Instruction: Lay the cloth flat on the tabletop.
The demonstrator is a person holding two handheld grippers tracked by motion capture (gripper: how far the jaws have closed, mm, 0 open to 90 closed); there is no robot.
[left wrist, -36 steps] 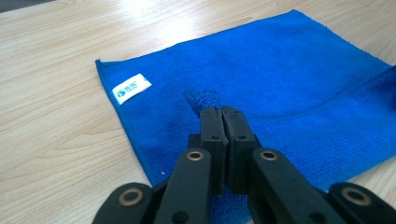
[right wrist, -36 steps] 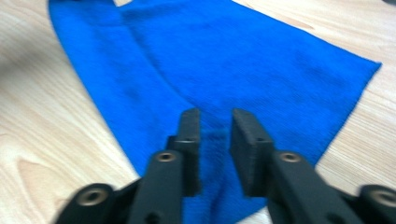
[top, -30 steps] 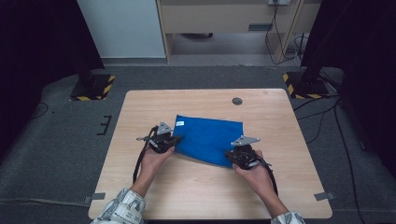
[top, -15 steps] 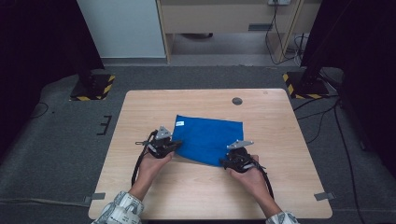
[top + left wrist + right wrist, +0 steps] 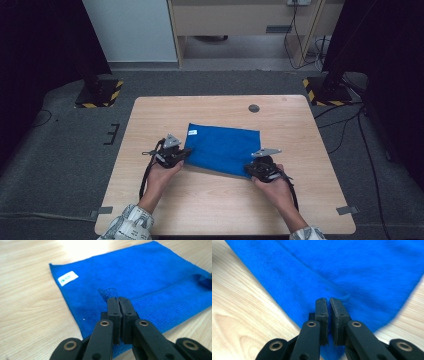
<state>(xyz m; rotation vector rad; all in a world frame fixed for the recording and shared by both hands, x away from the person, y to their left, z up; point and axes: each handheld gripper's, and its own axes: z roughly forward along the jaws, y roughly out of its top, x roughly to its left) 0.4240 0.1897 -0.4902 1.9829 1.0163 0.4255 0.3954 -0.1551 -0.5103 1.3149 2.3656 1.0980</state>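
- Since the frame a second ago, both hands have drawn back toward the bottom of the high view, the right one a little more, and the near edge of the flat blue microfibre cloth [image 5: 222, 149] has come with them; its far edge stays where it was.
- In the high view the cloth lies in the middle of the pale wooden table [image 5: 150, 120], with the left gripper [image 5: 175, 156] at its lower left corner and the right gripper [image 5: 257, 170] at its lower right corner.
- That view is too small to show how the jaws stand; the two gripper views do.
- The left gripper view shows the left gripper [image 5: 119, 300] with its black jaws pressed together, a small pucker of blue cloth [image 5: 140, 277] pinched up just beyond their tips.
- The same view shows a white sewn label [image 5: 68, 278] at the upper left of the cloth, a mere white speck in the high view.
- The right gripper view shows the right gripper [image 5: 328, 301] clamped on the cloth [image 5: 332, 267], a thin slit between the jaws filled with blue fabric.
- A small round dark disc [image 5: 254, 108] sits on the table in the upper part of the high view, well apart from the cloth.
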